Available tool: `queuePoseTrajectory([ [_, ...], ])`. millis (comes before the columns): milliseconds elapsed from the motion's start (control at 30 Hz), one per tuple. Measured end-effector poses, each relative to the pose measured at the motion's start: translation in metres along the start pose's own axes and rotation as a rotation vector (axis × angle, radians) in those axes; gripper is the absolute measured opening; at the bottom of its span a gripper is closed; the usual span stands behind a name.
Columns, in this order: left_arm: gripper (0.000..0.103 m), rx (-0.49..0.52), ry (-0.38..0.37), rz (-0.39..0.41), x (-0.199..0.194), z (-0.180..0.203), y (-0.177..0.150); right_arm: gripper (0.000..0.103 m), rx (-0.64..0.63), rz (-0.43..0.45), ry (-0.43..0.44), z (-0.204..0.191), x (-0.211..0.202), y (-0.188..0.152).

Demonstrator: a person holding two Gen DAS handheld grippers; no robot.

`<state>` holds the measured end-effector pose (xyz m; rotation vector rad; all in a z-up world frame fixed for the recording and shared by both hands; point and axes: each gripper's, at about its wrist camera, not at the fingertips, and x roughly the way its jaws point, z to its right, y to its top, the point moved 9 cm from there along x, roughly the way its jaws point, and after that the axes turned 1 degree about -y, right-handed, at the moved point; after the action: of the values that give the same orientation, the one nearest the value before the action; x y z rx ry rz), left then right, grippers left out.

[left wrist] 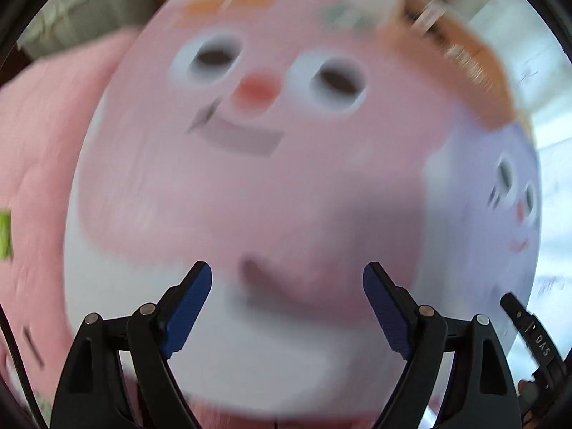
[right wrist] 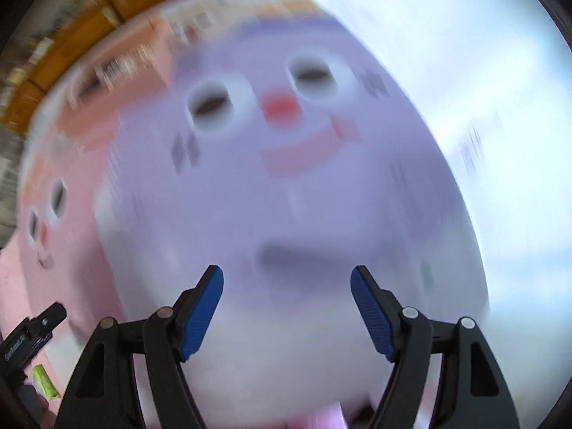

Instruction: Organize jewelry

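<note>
The pink face-printed box (left wrist: 250,186) and lilac face-printed box (right wrist: 286,196) look smooth and matt, like card or plastic. Each black plastic tool (left wrist: 287,279) carries ribbed blue pads (right wrist: 202,314).

Both views are bright, lit by soft, even daylight, and a pale washed-out glare fills the right side of each. Heavy motion blur smears almost everything: the pink face-printed box (left wrist: 250,150) and the lilac face-printed box (right wrist: 286,178) show streaked, doubled outlines, their printing unreadable. Only the black arms and blue pads (left wrist: 189,311) of each gripper stay sharp. A soft dark shadow (left wrist: 357,236) lies on the pink box. Fisheye distortion bulges the boxes outward, and a black lens ring darkens the corners.
</note>
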<state>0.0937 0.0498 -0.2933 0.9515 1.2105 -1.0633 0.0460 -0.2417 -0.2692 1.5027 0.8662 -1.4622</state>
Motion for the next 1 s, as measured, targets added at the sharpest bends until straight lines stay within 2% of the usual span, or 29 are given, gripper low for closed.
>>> queuePoseTrajectory([
  [67, 0.085, 0.006, -0.009, -0.042, -0.003, -0.012, -0.019, 0.074, 0.021, -0.072, 0.064, -0.007, -0.003, -0.031],
  [167, 0.085, 0.037, 0.017, 0.011, -0.029, -0.021, -0.026, 0.076, -0.001, -0.08, 0.116, -0.02, -0.022, -0.054],
  [300, 0.087, 0.103, -0.006, 0.143, -0.084, 0.0, -0.014, 0.08, -0.102, -0.019, 0.2, -0.046, -0.064, -0.051],
  [367, 0.096, 0.128, -0.014, 0.215, -0.12, 0.019, -0.005, 0.082, -0.157, 0.021, 0.213, -0.053, -0.086, -0.043],
  [467, 0.098, 0.163, -0.07, 0.292, -0.162, 0.042, 0.005, 0.09, -0.231, 0.122, 0.249, -0.06, -0.132, -0.029],
  [567, 0.102, 0.243, -0.063, 0.369, -0.194, 0.066, 0.006, 0.093, -0.254, 0.199, 0.256, -0.058, -0.159, -0.017],
  [667, 0.102, 0.295, -0.014, 0.444, -0.212, 0.078, -0.004, 0.093, -0.25, 0.288, 0.254, -0.05, -0.179, -0.014],
  [767, 0.102, 0.32, 0.023, 0.462, -0.214, 0.083, -0.014, 0.095, -0.218, 0.362, 0.271, -0.036, -0.195, -0.009],
  [867, 0.102, 0.316, 0.013, 0.457, -0.213, 0.089, -0.013, 0.097, -0.189, 0.395, 0.295, -0.024, -0.204, -0.006],
  [1000, 0.102, 0.291, -0.01, 0.483, -0.215, 0.085, -0.019, 0.098, -0.21, 0.414, 0.296, -0.027, -0.208, -0.005],
])
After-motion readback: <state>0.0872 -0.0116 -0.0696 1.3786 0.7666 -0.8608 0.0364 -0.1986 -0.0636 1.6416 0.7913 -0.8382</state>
